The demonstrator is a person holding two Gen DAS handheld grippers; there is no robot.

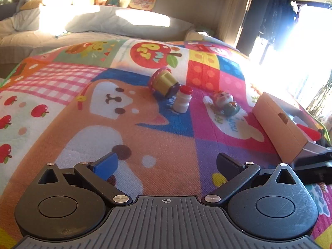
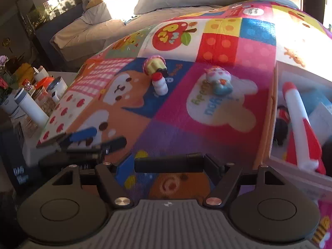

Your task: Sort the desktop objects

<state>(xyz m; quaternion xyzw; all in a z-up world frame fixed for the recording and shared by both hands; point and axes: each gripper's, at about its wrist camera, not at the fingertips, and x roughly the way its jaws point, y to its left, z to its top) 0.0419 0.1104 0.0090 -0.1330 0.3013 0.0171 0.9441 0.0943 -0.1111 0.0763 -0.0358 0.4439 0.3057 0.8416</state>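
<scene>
On the colourful play mat lie a tipped cupcake toy (image 1: 164,83) (image 2: 154,66), a small white bottle with a red cap (image 1: 183,101) (image 2: 159,85) standing beside it, and a little figurine (image 1: 226,103) (image 2: 220,81) further right. My left gripper (image 1: 167,166) (image 2: 99,139) hovers over the near mat, open, with nothing between its fingers. My right gripper (image 2: 168,166) is shut on a black cylinder (image 2: 168,162) that lies crosswise between its pads. It hangs near the open cardboard box (image 1: 278,124) (image 2: 269,124).
The box at the right holds a red and white rocket-like toy (image 2: 296,120) and other items. A side table (image 2: 31,103) crowded with cups and jars stands left of the mat. Pillows (image 1: 124,20) lie beyond the mat. A dark blurred shape (image 1: 313,166) crosses the box's near corner.
</scene>
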